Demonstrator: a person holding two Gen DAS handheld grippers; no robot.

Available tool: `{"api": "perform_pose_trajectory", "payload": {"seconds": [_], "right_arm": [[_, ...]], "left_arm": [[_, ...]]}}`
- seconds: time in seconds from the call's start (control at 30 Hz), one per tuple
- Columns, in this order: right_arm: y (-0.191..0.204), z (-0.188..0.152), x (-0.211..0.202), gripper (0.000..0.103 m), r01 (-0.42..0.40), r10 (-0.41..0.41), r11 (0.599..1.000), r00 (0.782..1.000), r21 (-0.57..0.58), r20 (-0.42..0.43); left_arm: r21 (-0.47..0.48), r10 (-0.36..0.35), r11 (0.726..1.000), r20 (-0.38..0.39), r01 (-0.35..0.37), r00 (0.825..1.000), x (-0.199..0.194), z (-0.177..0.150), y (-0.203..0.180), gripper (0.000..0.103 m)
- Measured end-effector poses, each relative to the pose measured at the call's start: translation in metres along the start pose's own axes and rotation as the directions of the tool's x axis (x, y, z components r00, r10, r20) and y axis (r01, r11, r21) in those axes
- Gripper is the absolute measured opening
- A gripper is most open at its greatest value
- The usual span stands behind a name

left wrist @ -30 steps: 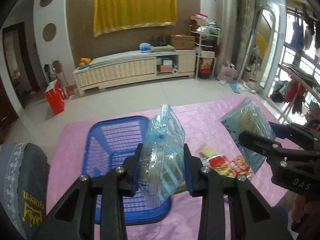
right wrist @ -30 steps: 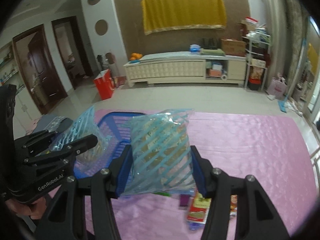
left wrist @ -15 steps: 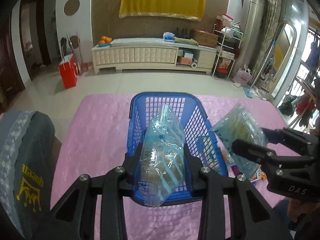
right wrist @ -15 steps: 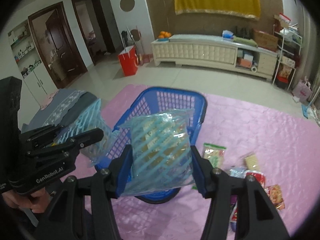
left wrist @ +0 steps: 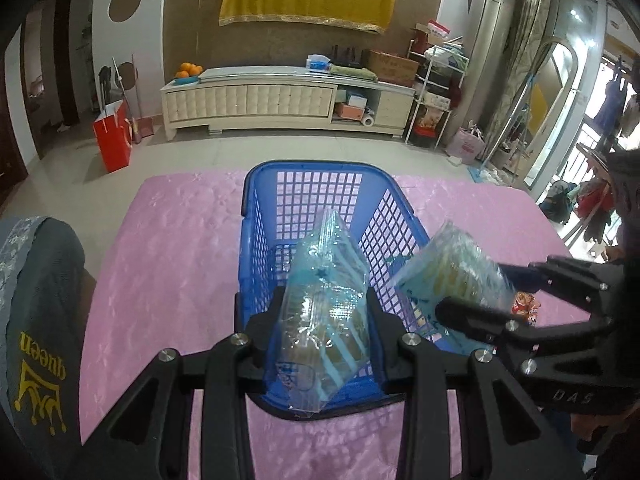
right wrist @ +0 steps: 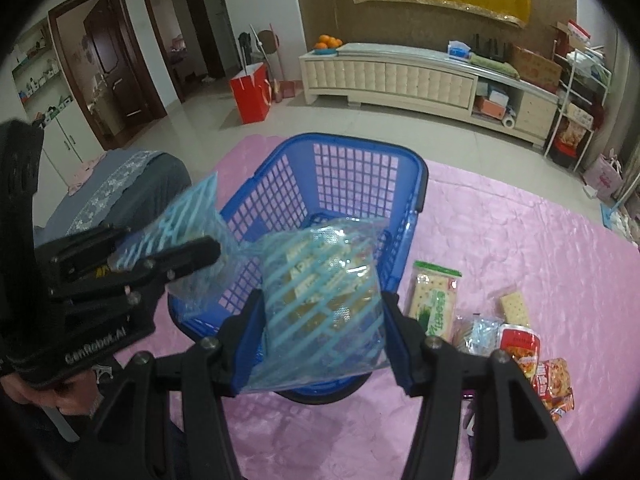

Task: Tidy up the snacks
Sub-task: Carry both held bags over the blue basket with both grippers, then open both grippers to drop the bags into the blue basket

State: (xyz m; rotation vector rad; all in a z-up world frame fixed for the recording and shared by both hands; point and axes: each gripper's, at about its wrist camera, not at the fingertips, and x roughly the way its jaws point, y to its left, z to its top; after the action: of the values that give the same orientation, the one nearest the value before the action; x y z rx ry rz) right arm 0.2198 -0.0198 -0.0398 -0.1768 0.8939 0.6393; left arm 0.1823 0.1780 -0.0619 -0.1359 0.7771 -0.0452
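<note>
Pink cloth [left wrist: 168, 264] covered the bench under my rig. My left gripper [left wrist: 324, 336] pinched one striped snack bag [left wrist: 326, 304] upright, and my right gripper [right wrist: 322, 334] clamped a second bag [right wrist: 324, 300], both poised over the blue basket [left wrist: 256, 216] for dropping in. Beyond, loose snack packets [right wrist: 436, 300] waited beside it.

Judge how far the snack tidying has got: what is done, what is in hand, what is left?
Done: nothing visibly lies in the blue basket yet. In hand: the left gripper and right gripper each clamp a striped snack bag above it. Left: the green cracker pack and red packets still lie on the pink cloth.
</note>
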Motion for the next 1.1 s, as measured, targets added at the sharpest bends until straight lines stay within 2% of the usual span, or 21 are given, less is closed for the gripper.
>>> {"api": "perform_pose_trajectory", "payload": {"seconds": [0.17, 0.3, 0.37, 0.47, 0.53, 0.6, 0.8, 0.9, 0.97, 1.1], "right_arm": [[0.001, 0.003, 0.003, 0.06, -0.002, 0.001, 1.0, 1.0, -0.009, -0.006], [0.004, 0.004, 0.006, 0.061, -0.018, 0.018, 1.0, 1.0, -0.026, -0.016], [0.005, 0.004, 0.008, 0.062, -0.021, 0.021, 0.999, 0.999, -0.026, -0.03], [0.006, 0.004, 0.006, 0.073, -0.01, 0.008, 0.999, 0.999, -0.033, -0.037], [0.006, 0.004, 0.0, 0.086, 0.007, -0.008, 0.999, 1.0, -0.038, -0.016], [0.003, 0.004, -0.01, 0.086, 0.018, -0.017, 0.999, 1.0, -0.029, 0.01], [-0.011, -0.001, -0.041, 0.087, 0.047, -0.047, 0.999, 0.998, -0.001, 0.053], [-0.023, -0.006, -0.062, 0.087, 0.065, -0.067, 0.998, 0.995, 0.024, 0.075], [-0.029, -0.009, -0.073, 0.087, 0.071, -0.074, 0.997, 0.993, 0.033, 0.089], [-0.047, -0.021, -0.095, 0.087, 0.103, -0.108, 0.993, 0.988, 0.049, 0.106]], "left_arm": [[0.007, -0.006, 1.0, -0.001, 0.006, 1.0, 0.009, 0.003, 0.001, 0.033], [0.025, 0.002, 1.0, -0.032, -0.001, 0.999, 0.014, 0.002, 0.0, 0.033], [0.021, 0.002, 1.0, -0.027, -0.001, 1.0, 0.014, 0.003, -0.001, 0.043], [0.005, -0.013, 1.0, -0.013, 0.013, 1.0, 0.006, 0.003, 0.002, 0.055], [0.01, -0.004, 1.0, -0.001, 0.004, 1.0, 0.0, 0.004, 0.002, 0.058], [0.019, 0.005, 1.0, 0.004, -0.005, 1.0, -0.006, 0.002, 0.001, 0.061], [0.026, 0.015, 1.0, 0.006, -0.015, 1.0, -0.023, -0.003, -0.011, 0.061], [0.047, 0.016, 0.999, 0.013, -0.017, 1.0, -0.034, -0.004, -0.027, 0.062], [0.066, 0.014, 0.998, 0.023, -0.015, 1.0, -0.041, -0.005, -0.04, 0.067], [0.111, 0.002, 0.994, 0.037, -0.006, 0.999, -0.049, -0.004, -0.07, 0.068]]}}
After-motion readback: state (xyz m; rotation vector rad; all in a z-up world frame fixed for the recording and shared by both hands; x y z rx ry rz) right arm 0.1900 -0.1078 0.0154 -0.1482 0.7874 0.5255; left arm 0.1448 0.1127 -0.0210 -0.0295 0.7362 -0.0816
